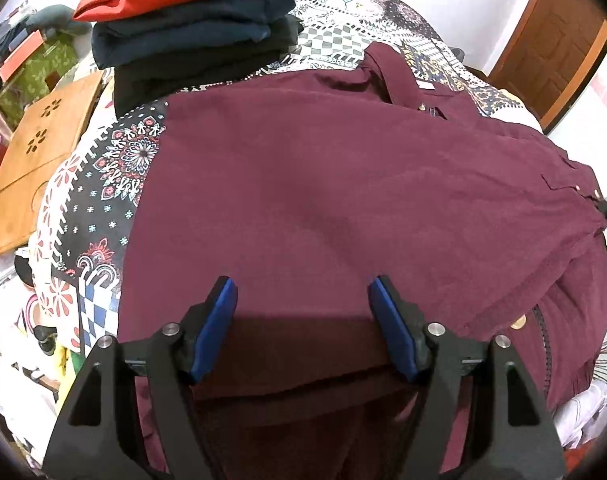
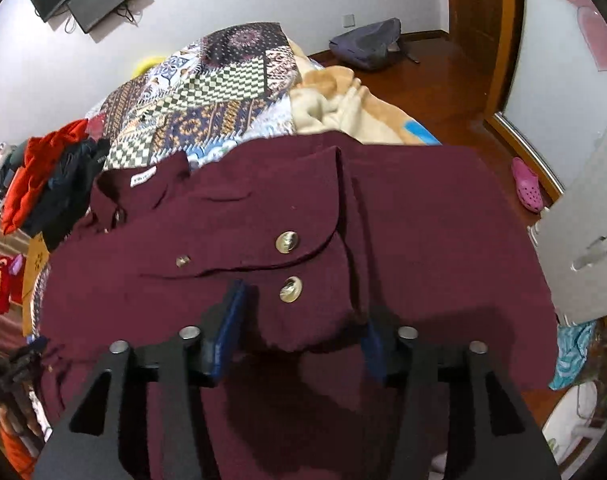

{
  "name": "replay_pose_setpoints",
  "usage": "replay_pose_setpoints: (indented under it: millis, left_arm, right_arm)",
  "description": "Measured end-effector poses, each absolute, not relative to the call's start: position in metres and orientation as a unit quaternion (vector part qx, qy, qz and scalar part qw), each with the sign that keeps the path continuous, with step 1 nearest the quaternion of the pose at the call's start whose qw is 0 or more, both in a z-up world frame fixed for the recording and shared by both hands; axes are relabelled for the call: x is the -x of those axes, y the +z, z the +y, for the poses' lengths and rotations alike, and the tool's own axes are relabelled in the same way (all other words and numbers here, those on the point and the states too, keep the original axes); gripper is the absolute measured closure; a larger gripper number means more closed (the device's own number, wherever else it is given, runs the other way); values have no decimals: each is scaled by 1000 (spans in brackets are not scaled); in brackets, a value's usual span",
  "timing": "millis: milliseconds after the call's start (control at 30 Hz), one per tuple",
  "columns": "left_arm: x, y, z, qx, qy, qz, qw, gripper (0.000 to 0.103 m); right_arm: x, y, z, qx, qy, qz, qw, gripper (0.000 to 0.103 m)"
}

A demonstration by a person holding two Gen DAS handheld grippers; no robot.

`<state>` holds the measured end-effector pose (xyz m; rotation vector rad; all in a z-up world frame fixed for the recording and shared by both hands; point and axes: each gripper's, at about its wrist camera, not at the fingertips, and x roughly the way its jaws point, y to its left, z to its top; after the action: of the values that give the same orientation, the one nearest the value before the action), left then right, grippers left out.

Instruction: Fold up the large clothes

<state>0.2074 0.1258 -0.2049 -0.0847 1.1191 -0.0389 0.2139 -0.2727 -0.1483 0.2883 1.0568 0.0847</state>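
A large maroon shirt [image 1: 323, 200] lies spread on the patterned bed cover [image 1: 115, 184]. My left gripper [image 1: 303, 292] is open, its blue pads [image 1: 219, 324] wide apart just above the shirt's near edge. In the right wrist view the shirt [image 2: 443, 248] shows its collar with a white label [image 2: 143, 178] and a buttoned cuff [image 2: 288, 242] folded over the body. My right gripper [image 2: 299, 304] is open, with the cuff's edge and a button [image 2: 290, 289] lying between its fingers. The right finger is partly hidden under cloth.
A stack of folded clothes, red on top of navy and black [image 1: 191, 12], sits at the bed's far left. A wooden board [image 1: 39, 160] lies left of the bed. A beige blanket [image 2: 343, 108], a grey bag [image 2: 367, 44] and a pink shoe [image 2: 527, 186] lie beyond.
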Motion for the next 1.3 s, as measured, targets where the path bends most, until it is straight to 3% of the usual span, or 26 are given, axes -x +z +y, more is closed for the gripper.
replay_pose_setpoints:
  millis: [100,300,500,867,1200,1267,1300]
  left_arm:
    - [-206,-200,122,33,-20,528,848,33]
    - [-208,-179,107,9,-29,508,861,33]
    - [-217,-149,84,-6,-46,474,879,33]
    - [-246,-125,35,-12,-85,450,889,30]
    - [-251,-134,7,-32,-94,464,880,30]
    - [-253,-135,7,-29,-91,467,879,30]
    - [-253,-136,8,-28,-89,468,879,30]
  right_arm:
    - [-203,-144,-279,-147,37,498,854,43]
    - [-181,-124,-301,-125,-14,473,872,43]
    - [-150,-121,-356,-186,-65,453,870,43]
    - [-96,-192,-449,-388,-134,466,784,43]
    - [-106,-253,-478,-511,-113,446,726,43]
    - [-108,-256,-481,-519,-114,436,726,45]
    - [-109,-257,-483,-522,-114,429,728,54]
